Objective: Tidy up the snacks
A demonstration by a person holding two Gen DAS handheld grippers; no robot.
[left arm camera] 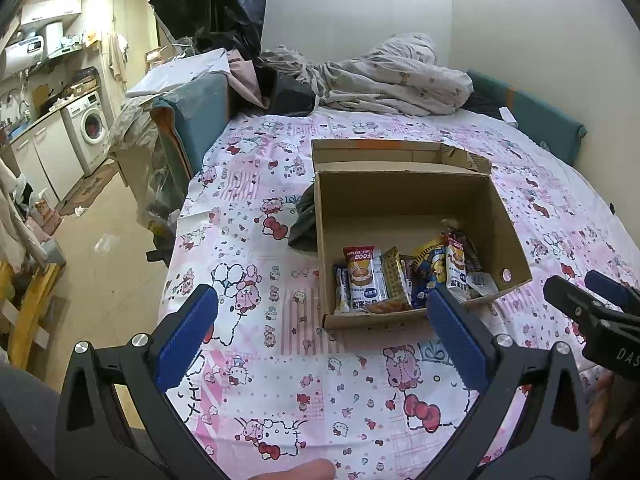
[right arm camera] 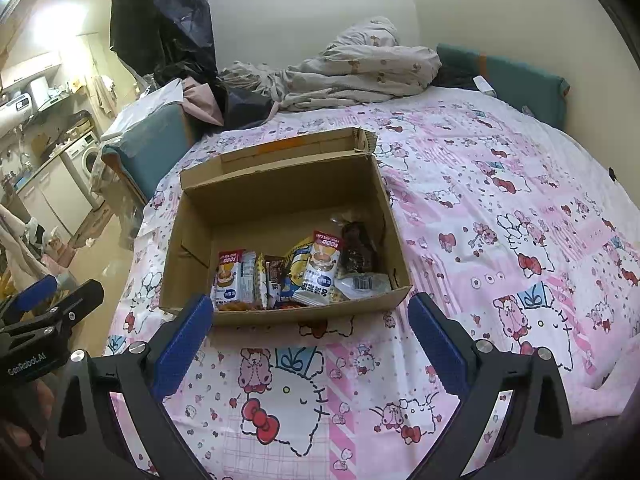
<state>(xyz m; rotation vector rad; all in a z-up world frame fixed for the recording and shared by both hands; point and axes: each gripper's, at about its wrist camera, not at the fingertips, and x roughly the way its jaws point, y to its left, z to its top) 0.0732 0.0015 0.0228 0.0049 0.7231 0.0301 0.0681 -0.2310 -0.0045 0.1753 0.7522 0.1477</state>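
On the bed, both the left gripper and right gripper hover with fingers spread wide, holding nothing. Snack packets crowd the cardboard box's near end, so I'd reach in slowly and straighten one packet at a time.

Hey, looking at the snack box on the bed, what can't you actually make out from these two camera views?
- Cardboard box: the lowest snack packets overlap, so their count is unclear in both views.
- Dark item left of the box, left wrist view: box wall hides most of it.
- Packet lettering: too small.
- Right gripper, left wrist view: cut off by the frame edge.
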